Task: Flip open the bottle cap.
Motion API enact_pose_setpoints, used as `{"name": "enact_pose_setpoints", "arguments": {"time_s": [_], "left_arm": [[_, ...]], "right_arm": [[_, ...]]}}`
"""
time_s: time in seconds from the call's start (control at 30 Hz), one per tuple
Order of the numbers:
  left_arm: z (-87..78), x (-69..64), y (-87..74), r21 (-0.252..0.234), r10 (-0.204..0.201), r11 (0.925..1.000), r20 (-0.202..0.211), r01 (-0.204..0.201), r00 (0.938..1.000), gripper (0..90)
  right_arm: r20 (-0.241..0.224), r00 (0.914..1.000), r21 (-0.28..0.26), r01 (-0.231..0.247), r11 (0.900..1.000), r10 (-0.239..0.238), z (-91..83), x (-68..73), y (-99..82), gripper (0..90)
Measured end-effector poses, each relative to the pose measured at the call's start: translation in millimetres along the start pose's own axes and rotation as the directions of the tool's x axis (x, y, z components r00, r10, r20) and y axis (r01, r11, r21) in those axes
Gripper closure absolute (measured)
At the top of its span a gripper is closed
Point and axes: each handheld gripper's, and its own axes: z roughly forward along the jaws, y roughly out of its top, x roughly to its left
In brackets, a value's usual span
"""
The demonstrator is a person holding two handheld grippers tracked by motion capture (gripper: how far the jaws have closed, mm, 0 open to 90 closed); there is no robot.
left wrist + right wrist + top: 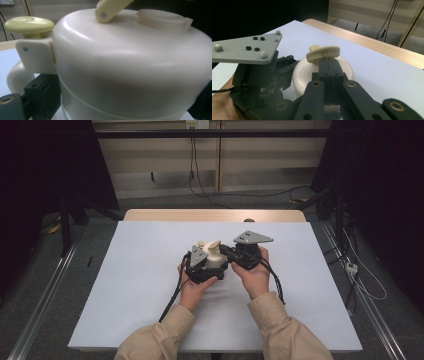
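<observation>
Pot [216, 261] at mid-desk [125, 285], clamped at its sides by left tongs [130, 105]. Right tongs [329, 70] pinched shut just at yellow lever [323, 53] on lid. Best held firm below, lever lifted slowly, no twisting.

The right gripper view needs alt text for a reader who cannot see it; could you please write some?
The right gripper, its two black jaws shut together, reaches to the pale yellow lever on top of a cream-coloured round container standing on a white table. At left, the left gripper with its grey three-cornered plate sits against the container's side.
</observation>
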Motion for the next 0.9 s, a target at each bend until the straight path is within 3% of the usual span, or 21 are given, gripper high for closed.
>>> {"name": "enact_pose_setpoints", "arguments": {"time_s": [0.9], "left_arm": [[0.1, 0.2, 0.0, 0.002, 0.000, 1.0000, 0.001, 0.000, 1.0000, 5.3]], "right_arm": [[0.002, 1.0000, -0.005, 0.002, 1.0000, -0.002, 4.7, 0.1, 6.1, 90.0]]}}
